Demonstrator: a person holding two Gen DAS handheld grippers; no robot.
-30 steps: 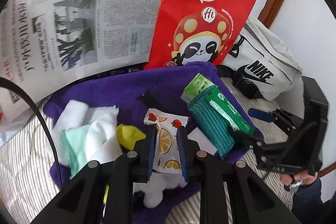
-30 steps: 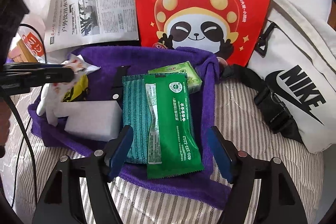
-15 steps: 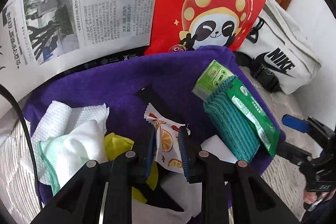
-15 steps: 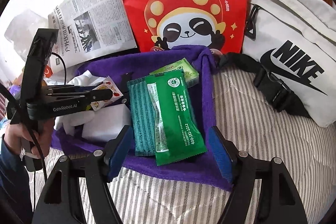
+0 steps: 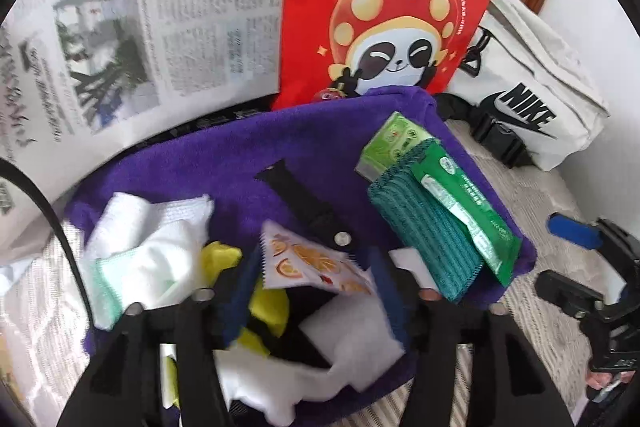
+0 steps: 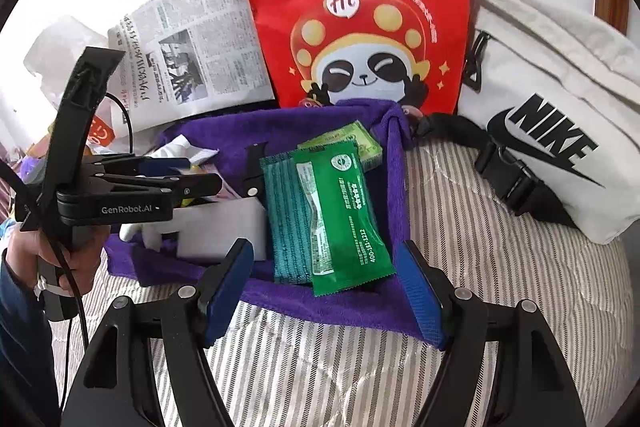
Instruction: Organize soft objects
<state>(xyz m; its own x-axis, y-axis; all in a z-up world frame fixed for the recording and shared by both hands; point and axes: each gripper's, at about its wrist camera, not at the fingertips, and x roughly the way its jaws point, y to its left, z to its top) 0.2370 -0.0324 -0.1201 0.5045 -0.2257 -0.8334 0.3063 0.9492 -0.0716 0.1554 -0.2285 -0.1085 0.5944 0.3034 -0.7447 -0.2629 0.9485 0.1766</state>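
Note:
A purple towel (image 5: 224,163) lies on the striped bed and holds several soft items. My left gripper (image 5: 316,287) is open, and the orange-print sachet (image 5: 304,263) lies loose between its fingers, over a yellow cloth (image 5: 268,303) and a white sponge (image 5: 352,339). White and mint cloths (image 5: 152,247) lie at the left. A teal cloth (image 6: 286,211) with a green packet (image 6: 340,211) on it lies at the right, by a light green pack (image 6: 348,141). My right gripper (image 6: 326,291) is open and empty at the towel's near edge.
A red panda bag (image 6: 360,7) and a newspaper (image 5: 132,19) stand behind the towel. A white Nike bag (image 6: 552,99) with a black strap lies at the right. A black watch strap (image 5: 304,199) lies on the towel. The striped bedding (image 6: 500,287) spreads around.
My left gripper has opened and let go of the orange-print sachet, which now lies tilted between the fingers. The right gripper pulled back a little and stays open.

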